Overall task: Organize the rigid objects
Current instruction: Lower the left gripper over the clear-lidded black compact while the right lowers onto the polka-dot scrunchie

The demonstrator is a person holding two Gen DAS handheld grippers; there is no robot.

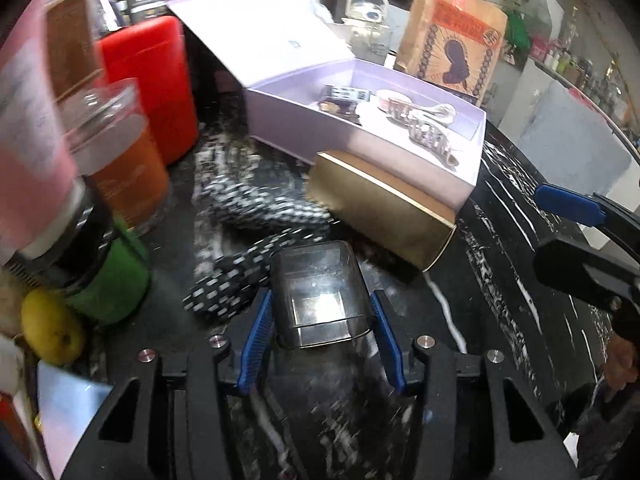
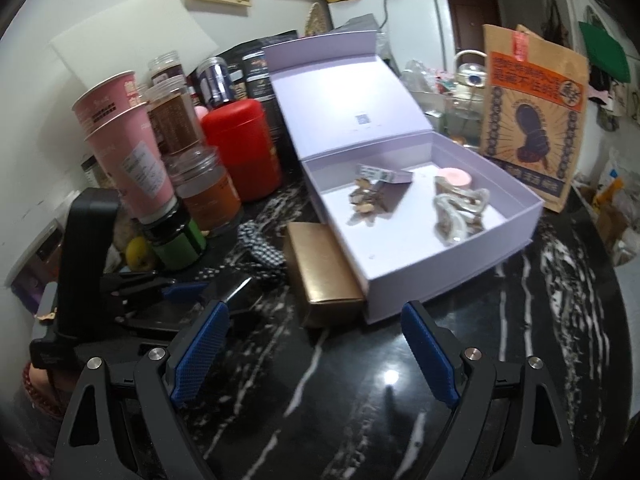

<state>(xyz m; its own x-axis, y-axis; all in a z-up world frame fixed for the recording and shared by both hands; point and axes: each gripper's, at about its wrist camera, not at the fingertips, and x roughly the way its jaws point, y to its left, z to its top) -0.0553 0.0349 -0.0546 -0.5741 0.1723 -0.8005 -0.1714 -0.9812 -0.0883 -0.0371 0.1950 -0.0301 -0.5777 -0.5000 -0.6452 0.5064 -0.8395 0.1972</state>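
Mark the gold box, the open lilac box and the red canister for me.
gold box [image 2: 320, 268], right wrist view, on its top face.
open lilac box [image 2: 448, 280], right wrist view, on its near outer wall.
red canister [image 2: 240, 148], right wrist view, on the middle of its side.

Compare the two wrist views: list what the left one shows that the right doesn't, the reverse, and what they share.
Left wrist only: the smoky translucent case between the left gripper pads, which sit against its sides.

Right wrist only: the right gripper with jaws wide and nothing between them, and the white fridge behind.

Both: the open lilac box, gold box, red canister and brown paper bag.
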